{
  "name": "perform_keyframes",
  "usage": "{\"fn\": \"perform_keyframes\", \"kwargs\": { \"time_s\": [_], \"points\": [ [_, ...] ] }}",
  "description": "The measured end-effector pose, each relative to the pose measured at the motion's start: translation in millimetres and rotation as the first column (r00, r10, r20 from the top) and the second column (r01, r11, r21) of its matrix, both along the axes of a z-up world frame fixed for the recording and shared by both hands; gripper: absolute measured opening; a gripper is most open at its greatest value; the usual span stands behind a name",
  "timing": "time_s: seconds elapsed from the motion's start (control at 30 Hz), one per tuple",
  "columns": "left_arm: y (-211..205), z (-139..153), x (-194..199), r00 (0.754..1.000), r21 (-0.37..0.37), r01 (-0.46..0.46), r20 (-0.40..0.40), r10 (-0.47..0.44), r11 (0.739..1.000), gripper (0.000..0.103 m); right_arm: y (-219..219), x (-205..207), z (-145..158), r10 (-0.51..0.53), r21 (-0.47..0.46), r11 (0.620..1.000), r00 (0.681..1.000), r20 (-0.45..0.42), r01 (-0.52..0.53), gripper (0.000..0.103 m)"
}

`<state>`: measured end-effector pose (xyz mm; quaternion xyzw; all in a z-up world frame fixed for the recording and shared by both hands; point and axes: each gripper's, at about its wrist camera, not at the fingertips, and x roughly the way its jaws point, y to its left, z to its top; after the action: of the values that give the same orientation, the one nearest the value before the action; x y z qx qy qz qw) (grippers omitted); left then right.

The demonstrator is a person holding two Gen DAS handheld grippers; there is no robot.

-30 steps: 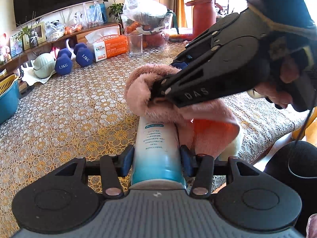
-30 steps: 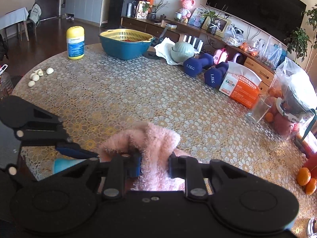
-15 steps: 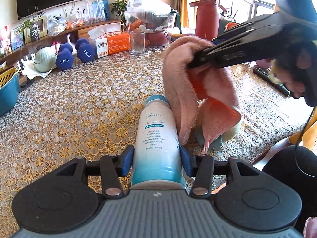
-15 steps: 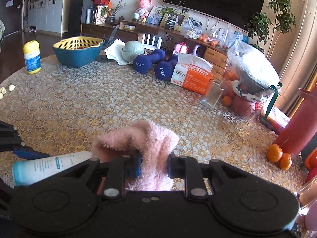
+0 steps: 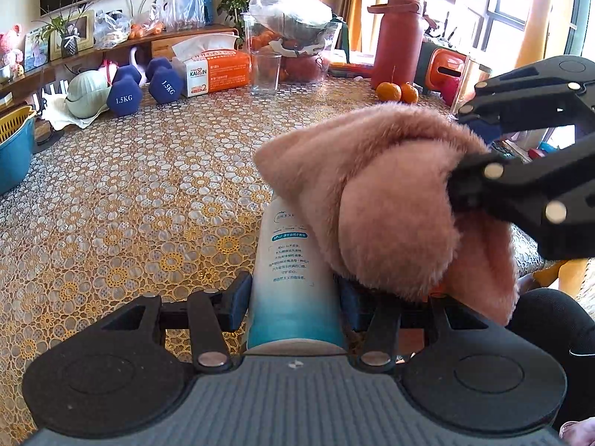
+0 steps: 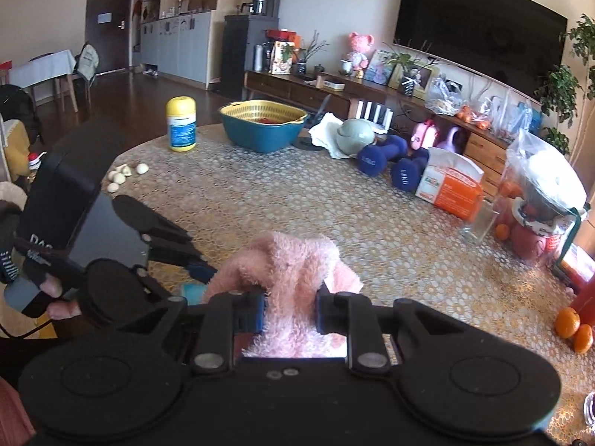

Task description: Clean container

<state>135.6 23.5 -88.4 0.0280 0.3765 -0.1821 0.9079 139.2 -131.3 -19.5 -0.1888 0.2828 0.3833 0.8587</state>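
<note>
Far end of bottle [image 5: 293, 260] concealed beneath pink cloth [image 5: 375, 200]; cap not visible. Small label print illegible. Right gripper [image 6: 289, 306] pads buried in cloth pile. Bottle in right wrist view reduced to a blue sliver.

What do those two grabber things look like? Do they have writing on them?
Both are black plastic. The left gripper has blue finger pads, round discs either side, silver rivets and a ribbed grey top. The right gripper looks alike, though its top is plain black. White letters show on the left one's black side.
</note>
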Motion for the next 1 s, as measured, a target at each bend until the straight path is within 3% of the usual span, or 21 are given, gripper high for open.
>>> {"fn": "perform_keyframes", "kwargs": {
  "time_s": [0.27,0.43,0.7,1.0],
  "points": [
    [-7,-1,-3,1.0,0.045,0.011,0.021,-0.012,0.999,0.049,33,1,-19,0.06,-0.054,0.997,0.998,-0.037,-0.062,0.022],
    [-4,-1,-2,1.0,0.027,0.01,0.014,-0.01,1.0,0.049,43,14,-28,0.041,-0.09,0.995,0.999,-0.024,-0.043,0.023],
    [2,1,1,1.0,-0.016,0.002,0.004,-0.002,1.0,0.049,36,59,-38,-0.093,-0.142,0.986,0.996,0.001,0.092,0.023],
    [15,2,7,0.999,-0.07,-0.028,-0.029,0.026,0.997,0.049,1,89,-58,-0.264,-0.189,0.946,0.964,0.015,0.262,0.022]
  ]
}}
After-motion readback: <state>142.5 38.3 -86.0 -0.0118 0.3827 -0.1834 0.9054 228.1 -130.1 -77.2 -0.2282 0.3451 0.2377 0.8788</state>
